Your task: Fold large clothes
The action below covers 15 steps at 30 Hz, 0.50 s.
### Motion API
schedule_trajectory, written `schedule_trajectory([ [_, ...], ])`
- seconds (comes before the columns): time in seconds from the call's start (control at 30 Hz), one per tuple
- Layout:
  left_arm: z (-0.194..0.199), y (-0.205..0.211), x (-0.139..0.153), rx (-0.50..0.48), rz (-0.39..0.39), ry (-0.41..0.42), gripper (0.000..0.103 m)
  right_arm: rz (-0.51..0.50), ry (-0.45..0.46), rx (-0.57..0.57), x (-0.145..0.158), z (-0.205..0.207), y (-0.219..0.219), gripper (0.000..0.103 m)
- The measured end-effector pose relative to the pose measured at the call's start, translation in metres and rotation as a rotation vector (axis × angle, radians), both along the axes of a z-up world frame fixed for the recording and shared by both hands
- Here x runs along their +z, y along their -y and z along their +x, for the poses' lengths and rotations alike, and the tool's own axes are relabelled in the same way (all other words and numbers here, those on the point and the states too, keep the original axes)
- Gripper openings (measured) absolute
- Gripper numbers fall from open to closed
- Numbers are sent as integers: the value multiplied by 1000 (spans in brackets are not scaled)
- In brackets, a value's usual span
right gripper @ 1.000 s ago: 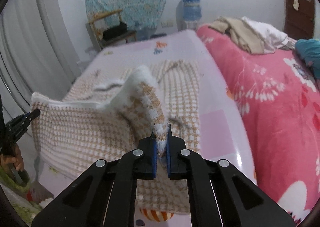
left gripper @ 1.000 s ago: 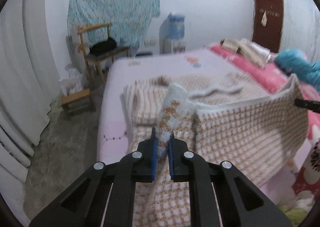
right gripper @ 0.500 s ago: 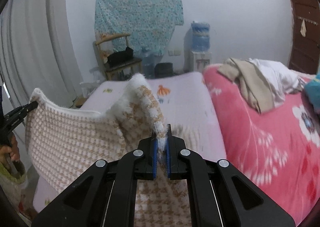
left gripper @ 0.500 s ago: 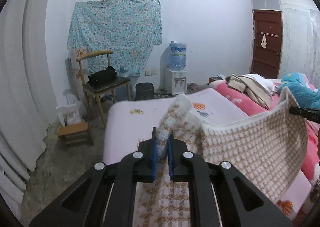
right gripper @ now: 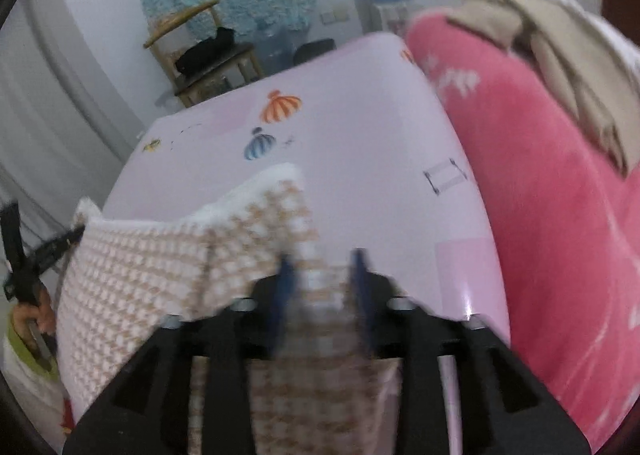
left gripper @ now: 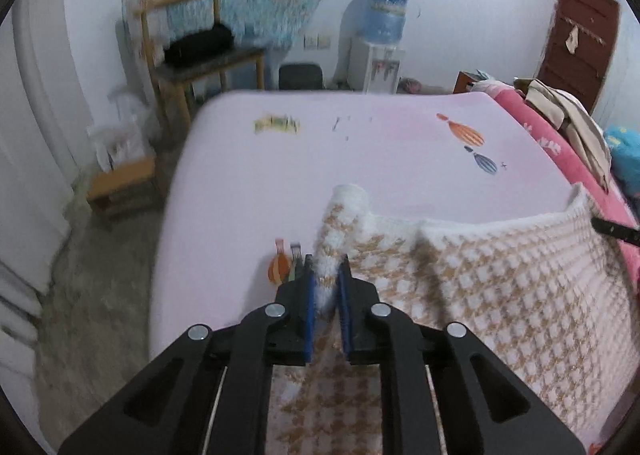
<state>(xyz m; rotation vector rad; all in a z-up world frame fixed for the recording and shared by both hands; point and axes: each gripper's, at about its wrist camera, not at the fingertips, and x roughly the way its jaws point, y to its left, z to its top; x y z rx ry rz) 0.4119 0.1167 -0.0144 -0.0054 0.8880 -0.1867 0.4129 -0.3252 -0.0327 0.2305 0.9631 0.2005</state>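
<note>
A beige and white houndstooth knit garment (left gripper: 500, 275) (right gripper: 152, 263) hangs stretched between my two grippers, low over the lilac bed sheet (left gripper: 360, 159) (right gripper: 360, 143). My left gripper (left gripper: 326, 291) has a raised fold of the garment's white edge between its blue pads; its jaws are opening slightly and the fold still stands pinched. My right gripper (right gripper: 320, 279) is blurred. Its jaws are opening and stand well apart, with the cloth lying loose between them. The right gripper's tip (left gripper: 612, 229) shows at the garment's far corner. A hand (right gripper: 36, 315) holds the left gripper (right gripper: 40, 255).
A pink floral blanket (right gripper: 560, 215) with a pile of clothes (right gripper: 560, 55) covers the bed's right side. Beyond the bed's far end stand a wooden chair with a black bag (left gripper: 192, 55), a water dispenser (left gripper: 380, 35) and a small stool (left gripper: 120, 183). A brown door (left gripper: 576, 35) is at the far right.
Both grippers swept forward and down over the bed, carrying the garment's edge. The right jaws went from shut on the cloth to wide apart. The left jaws parted a little.
</note>
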Motion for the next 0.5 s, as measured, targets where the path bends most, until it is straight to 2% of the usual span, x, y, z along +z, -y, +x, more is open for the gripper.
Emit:
schedule_trajectory([
  [0.07, 3, -11, -4, 18, -75, -38, 25, 96, -19, -32, -5, 3, 20, 64],
  [0.1, 5, -14, -4, 31, -103, -50, 29, 147, -30, -46, -6, 3, 28, 66],
  [0.13, 6, -23, -4, 59, -144, -64, 40, 225, -44, -62, -8, 2, 39, 68],
  [0.17, 6, -31, -2, 86, -184, -66, 46, 276, -52, -70, -9, 1, 46, 70],
  [0.2, 4, -40, 1, 110, -227, -61, 48, 329, -58, -82, -9, -2, 54, 71],
  [0.27, -2, -49, 7, 148, -267, -49, 50, 353, -50, -107, -4, -8, 62, 74],
  [0.33, -13, -56, 18, 174, -264, -31, 50, 364, -31, -139, 3, -16, 70, 77],
  [0.43, -29, -56, 33, 158, -265, -17, 50, 413, -17, -192, 13, -30, 87, 77],
  [0.5, -50, -51, 47, 130, -262, 6, 50, 409, -5, -215, 20, -37, 94, 77],
])
